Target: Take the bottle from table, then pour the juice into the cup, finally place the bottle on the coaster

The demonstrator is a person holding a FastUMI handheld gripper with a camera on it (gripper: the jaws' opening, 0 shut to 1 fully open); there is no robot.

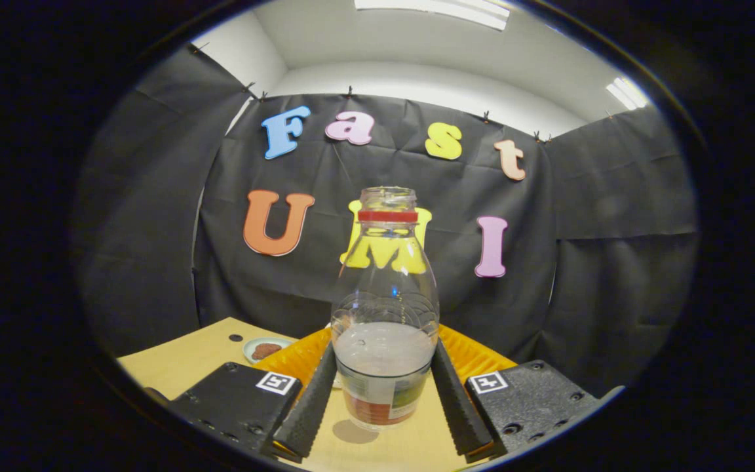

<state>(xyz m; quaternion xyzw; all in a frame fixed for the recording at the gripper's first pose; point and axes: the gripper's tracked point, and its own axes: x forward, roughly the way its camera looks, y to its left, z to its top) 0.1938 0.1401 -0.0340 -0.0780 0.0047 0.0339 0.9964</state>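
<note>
A clear plastic bottle (385, 308) stands upright between my fingers, its mouth open and a red ring around the neck. Pale juice fills its lower part above a coloured label. My gripper (384, 354) is shut on the bottle, one finger pressing on each side at the level of the juice. The bottle's base hangs slightly above the wooden table (187, 357), with its shadow just beneath. Beyond my left finger lies a small pale round coaster (265, 349) with a brown centre.
An orange ribbed object (469, 357) sits right behind the bottle, showing on both sides of it. A small dark hole marks the table near the coaster. Black cloth walls close in the back and sides of the booth.
</note>
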